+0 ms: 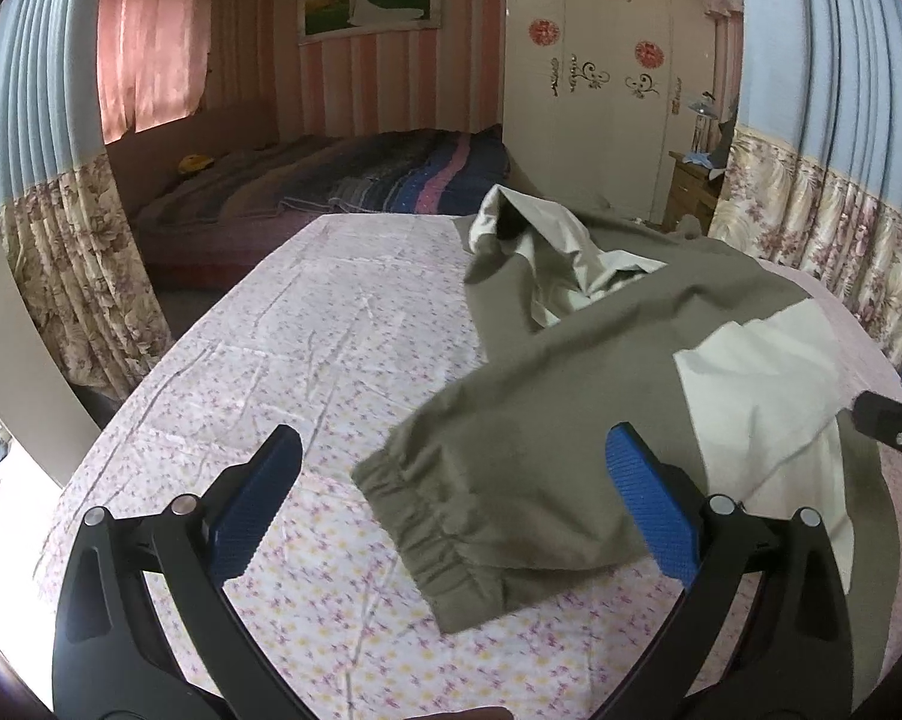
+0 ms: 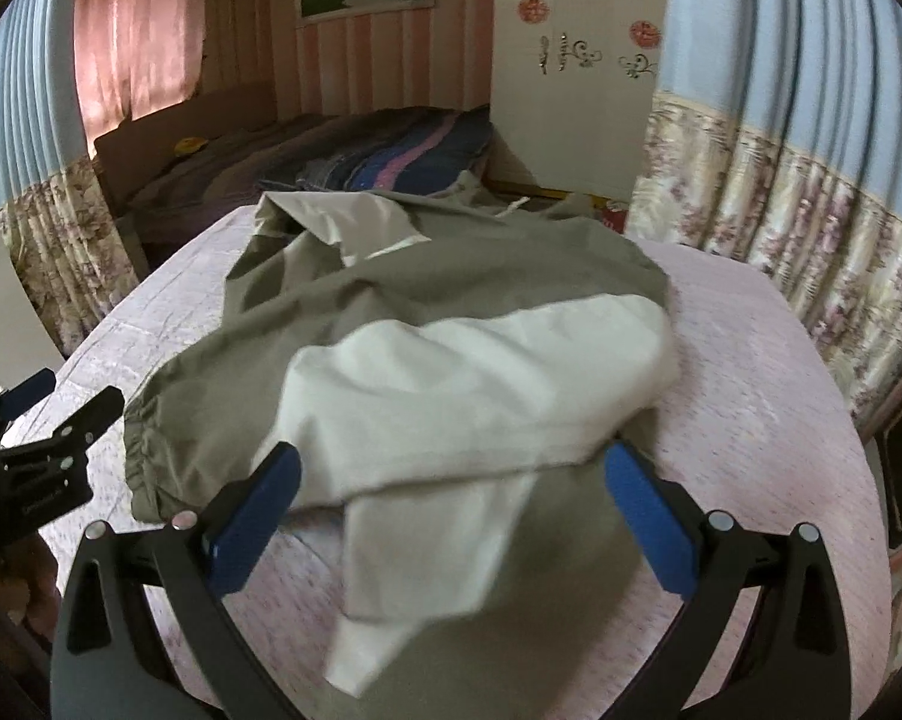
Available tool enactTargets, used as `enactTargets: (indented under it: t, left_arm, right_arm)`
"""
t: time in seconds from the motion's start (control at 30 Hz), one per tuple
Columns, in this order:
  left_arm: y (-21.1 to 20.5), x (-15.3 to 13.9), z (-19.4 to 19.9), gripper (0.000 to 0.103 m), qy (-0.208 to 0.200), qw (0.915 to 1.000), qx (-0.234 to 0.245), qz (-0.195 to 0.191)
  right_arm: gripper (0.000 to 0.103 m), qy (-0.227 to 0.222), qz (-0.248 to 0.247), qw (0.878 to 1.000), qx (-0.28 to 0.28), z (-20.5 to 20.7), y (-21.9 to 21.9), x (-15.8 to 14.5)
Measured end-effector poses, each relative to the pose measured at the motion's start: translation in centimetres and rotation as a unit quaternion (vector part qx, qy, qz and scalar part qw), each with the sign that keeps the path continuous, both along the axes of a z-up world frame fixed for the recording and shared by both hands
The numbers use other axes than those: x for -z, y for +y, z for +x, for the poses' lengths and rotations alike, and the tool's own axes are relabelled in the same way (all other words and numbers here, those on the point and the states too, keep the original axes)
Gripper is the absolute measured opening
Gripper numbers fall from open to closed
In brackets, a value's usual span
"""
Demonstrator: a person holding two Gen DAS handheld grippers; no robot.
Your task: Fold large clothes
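Jacket, an olive-green garment of thin matte woven cloth with cream panels and a cream-lined hood, lies spread and rumpled on the counter, which is covered with a creased pale sheet printed with small pink and yellow flowers. Its long axis runs from the near edge away toward the far end, hood pointing away from the cameras. One sleeve reaches toward the near left and ends in a gathered elastic cuff. The left tongs stand wide open, black arms with blue ribbed pads, gripping nothing; the cuff lies between the pads and below them. The right tongs are likewise spread wide and empty, with a fold of the cream panel lying between the pads; whether the pads touch the cloth cannot be told.
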State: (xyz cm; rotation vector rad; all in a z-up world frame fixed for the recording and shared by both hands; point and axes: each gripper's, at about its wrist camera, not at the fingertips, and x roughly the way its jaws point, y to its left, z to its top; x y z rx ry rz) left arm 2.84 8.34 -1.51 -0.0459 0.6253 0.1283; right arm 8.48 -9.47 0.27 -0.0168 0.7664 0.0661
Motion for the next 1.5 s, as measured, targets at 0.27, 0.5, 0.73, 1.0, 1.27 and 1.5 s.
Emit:
enactTargets:
  t: [0.27, 0.5, 0.73, 1.0, 1.27, 1.5]
  left_arm:
    - [1.1, 0.2, 0.5, 0.1, 0.002, 1.0, 0.002, -0.006]
    - [1.8, 0.9, 1.0, 0.1, 0.009, 0.9999, 0.001, -0.014]
    - [1.3, 0.9, 1.4, 0.1, 0.008, 0.9998, 0.008, -0.014]
    - [0.1, 0.2, 1.6, 0.1, 0.003, 1.0, 0.009, 0.002]
    - [-1.2, 0.0, 2.8, 0.1, 0.005, 0.9998, 0.008, 0.02]
    - [-1.9, 1.0, 5.5, 0.1, 0.014, 0.9995, 0.005, 0.029]
  right_arm:
    - [0.101, 0.038, -0.008, 0.999, 0.005, 3.1, 3.2, 3.4]
    - [0.067, 0.04, -0.029, 0.998, 0.031, 3.7, 3.0, 5.0]
    - [0.013, 0.038, 0.021, 0.999, 0.012, 3.8, 0.8, 4.2]
    - [0.003, -0.021, 0.0, 0.997, 0.069, 3.9, -6.2, 0.7]
    - [0.002, -0.048, -0.102, 0.971, 0.212, 6.8, -21.1, 0.2]
    - [0.0, -0.021, -0.177, 0.927, 0.33, 9.2, -34.0, 2.6]
